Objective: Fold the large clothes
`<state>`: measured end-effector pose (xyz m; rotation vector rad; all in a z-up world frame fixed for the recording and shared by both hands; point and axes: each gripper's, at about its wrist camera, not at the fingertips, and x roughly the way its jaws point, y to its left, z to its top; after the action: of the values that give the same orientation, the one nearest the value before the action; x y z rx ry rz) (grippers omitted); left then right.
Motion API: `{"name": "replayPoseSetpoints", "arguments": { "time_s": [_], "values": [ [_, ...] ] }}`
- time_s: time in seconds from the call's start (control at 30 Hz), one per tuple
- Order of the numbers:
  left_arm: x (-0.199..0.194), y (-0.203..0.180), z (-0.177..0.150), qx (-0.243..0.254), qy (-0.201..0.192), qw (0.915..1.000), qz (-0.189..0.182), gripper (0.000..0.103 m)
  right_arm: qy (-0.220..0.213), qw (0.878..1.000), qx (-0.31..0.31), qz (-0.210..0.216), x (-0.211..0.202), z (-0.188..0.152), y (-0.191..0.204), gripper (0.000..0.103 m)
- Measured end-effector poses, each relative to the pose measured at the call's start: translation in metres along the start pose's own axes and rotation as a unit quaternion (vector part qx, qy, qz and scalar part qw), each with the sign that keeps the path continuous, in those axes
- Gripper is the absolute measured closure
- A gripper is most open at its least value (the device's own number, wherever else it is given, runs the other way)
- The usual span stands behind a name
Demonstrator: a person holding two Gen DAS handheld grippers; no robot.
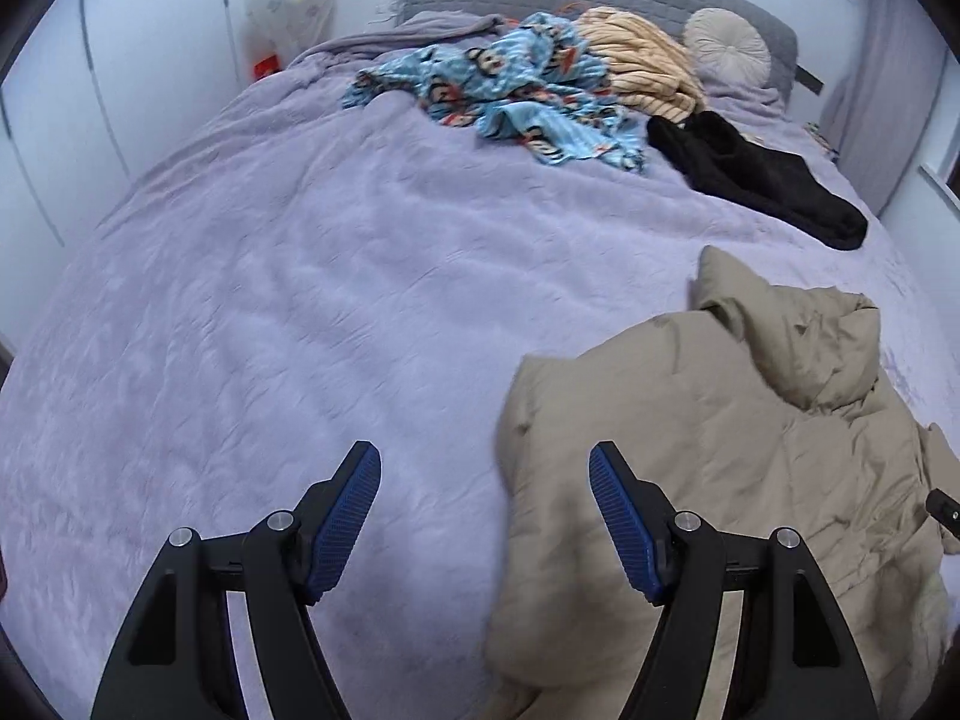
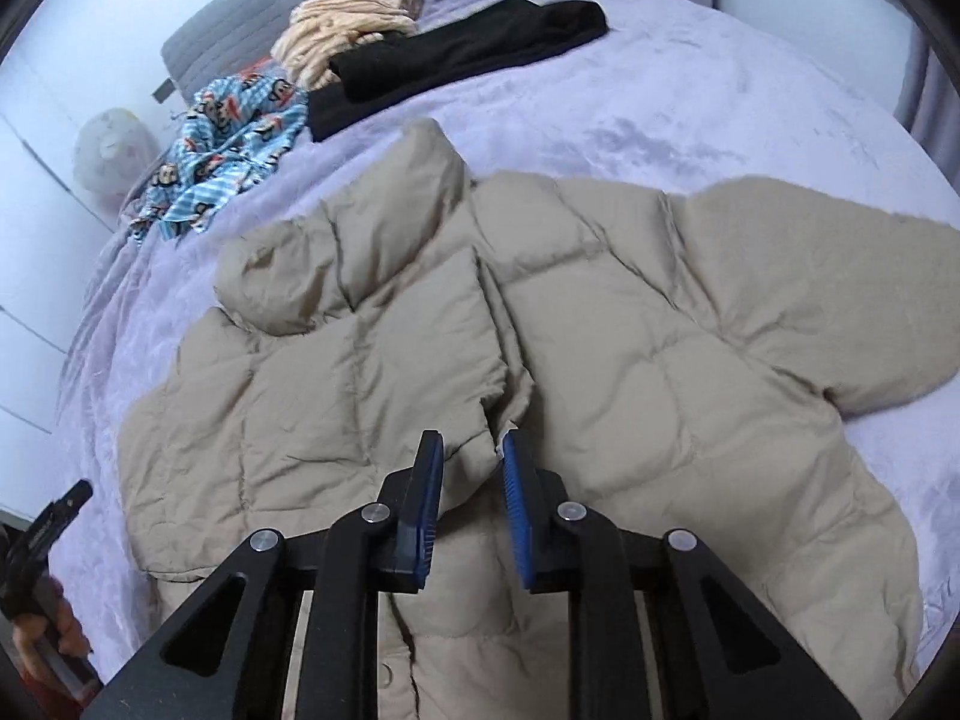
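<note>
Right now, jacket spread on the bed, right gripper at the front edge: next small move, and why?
Probably lift the right gripper a little and carry the front panel across. A fold of the beige jacket at the front edge sits between its narrowed jaws, though whether the pads pinch it isn't clear. The left gripper is open over the bedspread, so it can't help.
</note>
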<state>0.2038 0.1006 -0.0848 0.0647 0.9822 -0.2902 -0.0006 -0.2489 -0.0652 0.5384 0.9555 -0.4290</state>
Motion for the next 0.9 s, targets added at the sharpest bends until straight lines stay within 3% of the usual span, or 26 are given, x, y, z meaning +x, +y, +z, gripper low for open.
{"name": "replayPoseSetpoints", "arguments": {
  "time_s": [0.1,0.2,0.27,0.37,0.4,0.47,0.53,0.63,0.7,0.77,0.87,0.9],
  "values": [
    [0.028,-0.027,0.001,0.018,0.018,0.9996,0.011,0.030,0.000,0.998,-0.051,0.043,0.005,0.014,0.029,0.080],
    [0.053,-0.031,-0.016,0.014,0.051,0.9983,0.026,0.029,0.022,0.993,-0.087,0.073,0.024,0.019,0.057,0.080],
    [0.060,-0.029,-0.026,0.003,0.052,0.9983,0.025,0.029,0.040,0.991,-0.105,0.070,0.040,0.014,0.066,0.080],
    [0.064,-0.028,-0.028,-0.006,0.054,0.9982,0.025,0.029,0.056,0.991,-0.118,0.005,0.064,0.007,0.058,0.081],
    [0.064,-0.028,-0.027,-0.006,0.055,0.9982,0.024,0.029,0.045,0.992,-0.108,-0.045,0.064,0.007,0.046,0.080],
    [0.066,-0.030,-0.027,0.001,0.055,0.9982,0.026,0.029,0.025,0.994,-0.053,-0.096,0.055,0.010,0.015,0.080],
    [0.065,-0.032,-0.031,0.008,0.052,0.9982,0.028,0.029,-0.002,0.994,0.020,-0.111,0.034,0.013,-0.019,0.080],
    [0.065,-0.033,-0.032,0.012,0.049,0.9982,0.033,0.029,-0.042,0.997,0.023,-0.057,0.008,0.020,-0.026,0.080],
    [0.067,-0.034,-0.031,0.009,0.051,0.9980,0.037,0.028,-0.008,0.999,-0.025,0.021,0.017,0.024,-0.005,0.080],
    [0.069,-0.033,-0.031,0.005,0.052,0.9974,0.049,0.020,0.038,0.995,-0.056,0.073,0.041,0.023,0.014,0.080],
    [0.073,-0.028,-0.031,-0.002,0.060,0.9975,0.036,0.020,0.066,0.993,-0.087,0.050,0.079,0.013,0.024,0.081],
    [0.074,-0.027,-0.031,-0.004,0.061,0.9976,0.033,0.020,0.079,0.993,-0.080,0.046,0.093,0.008,0.017,0.086]
  ]
}}
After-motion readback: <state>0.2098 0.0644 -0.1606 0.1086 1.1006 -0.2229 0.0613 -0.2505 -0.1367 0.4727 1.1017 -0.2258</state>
